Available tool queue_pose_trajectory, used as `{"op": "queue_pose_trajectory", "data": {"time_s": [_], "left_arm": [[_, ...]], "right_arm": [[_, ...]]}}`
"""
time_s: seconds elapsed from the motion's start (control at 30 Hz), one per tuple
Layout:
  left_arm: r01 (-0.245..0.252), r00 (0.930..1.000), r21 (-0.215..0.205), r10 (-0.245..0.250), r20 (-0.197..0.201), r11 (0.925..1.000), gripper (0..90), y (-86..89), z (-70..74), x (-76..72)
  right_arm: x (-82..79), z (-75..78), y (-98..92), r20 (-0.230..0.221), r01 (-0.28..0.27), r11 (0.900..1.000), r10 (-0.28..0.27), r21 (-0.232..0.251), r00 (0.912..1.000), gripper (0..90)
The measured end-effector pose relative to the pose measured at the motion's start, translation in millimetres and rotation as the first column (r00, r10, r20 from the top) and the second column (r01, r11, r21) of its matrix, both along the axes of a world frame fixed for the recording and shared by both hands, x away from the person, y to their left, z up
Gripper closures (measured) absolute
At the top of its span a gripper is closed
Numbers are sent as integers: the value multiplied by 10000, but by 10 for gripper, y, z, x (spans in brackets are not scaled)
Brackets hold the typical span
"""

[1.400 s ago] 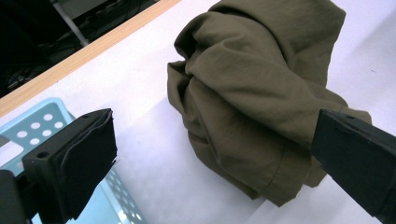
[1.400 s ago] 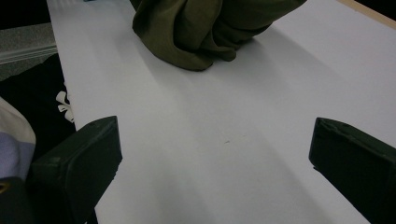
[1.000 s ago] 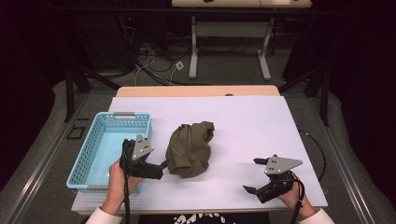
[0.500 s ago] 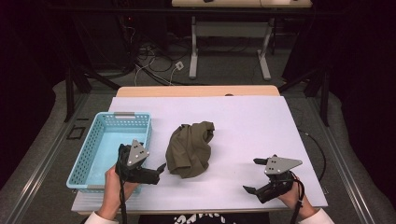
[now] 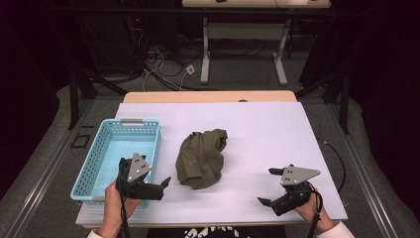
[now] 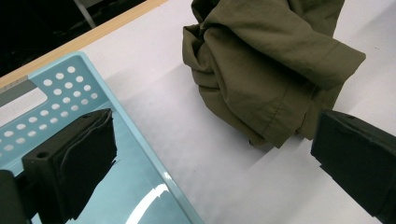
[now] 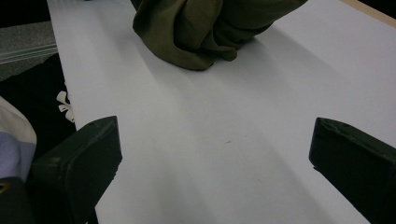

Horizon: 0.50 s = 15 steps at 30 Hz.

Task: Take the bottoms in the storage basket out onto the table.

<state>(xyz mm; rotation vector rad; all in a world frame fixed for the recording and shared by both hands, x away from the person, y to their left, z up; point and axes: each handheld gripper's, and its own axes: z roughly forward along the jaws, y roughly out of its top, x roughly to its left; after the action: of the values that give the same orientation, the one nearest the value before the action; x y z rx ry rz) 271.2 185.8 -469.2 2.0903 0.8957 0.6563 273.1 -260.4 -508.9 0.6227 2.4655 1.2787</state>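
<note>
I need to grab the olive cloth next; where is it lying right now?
In the high view the olive cloth lies crumpled mid-table on the white sheet, just right of the blue basket, with the left gripper close beside its near-left edge.

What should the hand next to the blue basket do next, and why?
Probably ease the left gripper forward until its jaws straddle the near edge of the green cloth. Its jaws are wide open and empty, pointing at the crumpled cloth, which lies loose on the white table beside the blue basket.
</note>
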Motion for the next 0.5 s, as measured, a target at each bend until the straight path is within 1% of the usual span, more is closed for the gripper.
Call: {"op": "queue_pose_trajectory", "data": {"time_s": [0.27,0.47,0.5], "left_arm": [[-150,9999,-83,150,-7,9999,0,64,-32,-51],[-235,9997,-37,235,-25,9997,0,112,-54,-91],[-266,9996,-111,266,-18,9996,0,118,-59,-98]], "right_arm": [[-1,2,0,15,16,10000,-16,12,10000,19],[-1,1,-1,21,18,10000,-18,1,10000,19],[-1,2,-1,24,17,10000,-17,-2,10000,19]]}}
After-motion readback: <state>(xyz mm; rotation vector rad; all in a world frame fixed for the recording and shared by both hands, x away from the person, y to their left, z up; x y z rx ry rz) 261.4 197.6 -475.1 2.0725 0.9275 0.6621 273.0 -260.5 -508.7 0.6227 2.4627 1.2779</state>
